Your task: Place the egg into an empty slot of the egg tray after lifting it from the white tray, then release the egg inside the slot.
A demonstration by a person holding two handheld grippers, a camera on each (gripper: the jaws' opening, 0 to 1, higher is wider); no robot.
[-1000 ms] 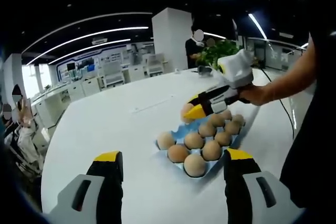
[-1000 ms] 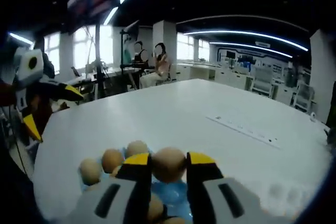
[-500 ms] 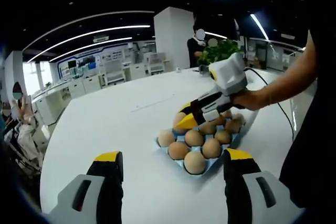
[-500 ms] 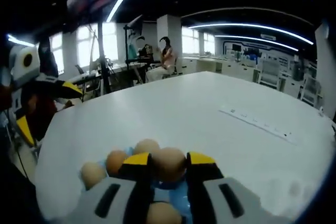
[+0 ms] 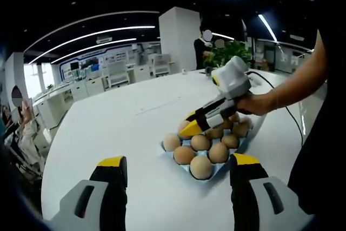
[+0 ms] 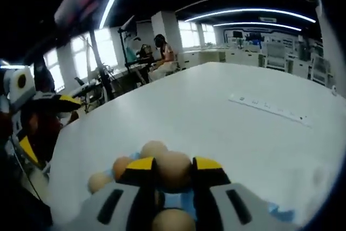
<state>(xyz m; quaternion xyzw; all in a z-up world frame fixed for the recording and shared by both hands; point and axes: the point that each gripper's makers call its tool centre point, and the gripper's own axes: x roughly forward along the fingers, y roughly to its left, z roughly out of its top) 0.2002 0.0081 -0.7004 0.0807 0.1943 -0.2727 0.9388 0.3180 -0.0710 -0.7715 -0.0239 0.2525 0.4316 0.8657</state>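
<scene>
Egg [image 6: 173,170]: clamped between the closed-in jaws of the right gripper [image 6: 172,167], held just above the blue egg tray [image 5: 186,167]. Left gripper [image 5: 178,162]: jaws spread wide, nothing held, near the tray.

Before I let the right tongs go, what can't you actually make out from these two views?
- Slot under the held egg: in the right gripper view the egg and right tongs cover it; in the left gripper view the right tongs block it.
- Blue egg tray, far end: behind the hand, left gripper view.
- Egg count: cut off at the bottom, right gripper view.
- Left tongs: open, holding nothing.
</scene>
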